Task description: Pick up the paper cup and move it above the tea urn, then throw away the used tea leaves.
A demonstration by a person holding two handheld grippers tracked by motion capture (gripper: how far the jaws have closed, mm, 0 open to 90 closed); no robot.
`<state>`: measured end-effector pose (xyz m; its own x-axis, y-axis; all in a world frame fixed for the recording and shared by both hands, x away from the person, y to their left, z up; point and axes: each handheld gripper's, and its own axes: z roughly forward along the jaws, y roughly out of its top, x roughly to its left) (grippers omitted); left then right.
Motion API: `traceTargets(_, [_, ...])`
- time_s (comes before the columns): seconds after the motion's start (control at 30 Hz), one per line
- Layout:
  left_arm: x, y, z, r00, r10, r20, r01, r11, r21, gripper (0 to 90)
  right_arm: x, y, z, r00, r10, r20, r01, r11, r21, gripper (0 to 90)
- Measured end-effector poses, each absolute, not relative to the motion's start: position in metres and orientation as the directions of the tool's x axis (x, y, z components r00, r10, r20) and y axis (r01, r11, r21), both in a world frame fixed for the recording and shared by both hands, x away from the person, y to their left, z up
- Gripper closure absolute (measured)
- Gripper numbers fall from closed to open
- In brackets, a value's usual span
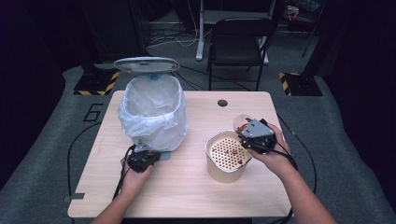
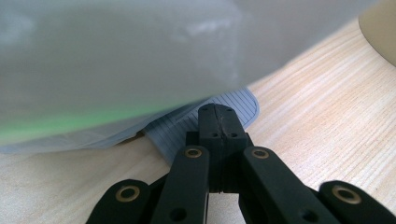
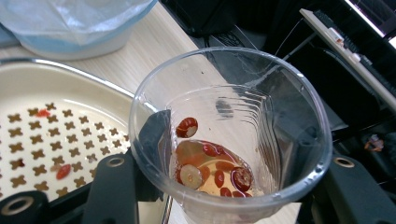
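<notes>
Right gripper view, right hand-held gripper (image 3: 219, 186) pinching clear cup (image 3: 231, 135), beside perforated strainer (image 3: 56, 135).

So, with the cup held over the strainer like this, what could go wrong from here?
The right gripper pinches a thin clear plastic cup holding liquid and red pieces; squeezing harder could buckle it. A fast tip might splash past the cream strainer bucket onto the table. The left gripper presses near the bin's pedal.
</notes>
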<state>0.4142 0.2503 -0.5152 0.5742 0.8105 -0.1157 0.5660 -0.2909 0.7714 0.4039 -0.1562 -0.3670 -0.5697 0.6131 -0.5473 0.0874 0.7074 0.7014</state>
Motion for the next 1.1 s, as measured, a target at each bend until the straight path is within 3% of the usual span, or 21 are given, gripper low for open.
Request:
traceTargets(0.27, [0.415, 0.252, -0.514, 0.584, 0.807, -0.083, 0.562, -0.328, 0.759, 90.0, 0.398, -0.149, -0.374, -0.561, 0.551, -0.618, 0.047, 0.767, 0.640, 44.5])
traceTargets(0.57, [0.414, 0.250, -0.516, 0.572, 0.812, -0.115, 0.563, -0.287, 0.775, 90.0, 0.394, -0.146, -0.378, -0.550, 0.506, -0.664, 0.004, 0.797, 0.604, 44.6])
traceTargets(1.1, [0.415, 0.252, -0.514, 0.584, 0.807, -0.084, 0.562, -0.327, 0.760, 90.0, 0.392, -0.147, -0.380, -0.543, 0.468, -0.697, -0.069, 0.803, 0.592, 44.8])
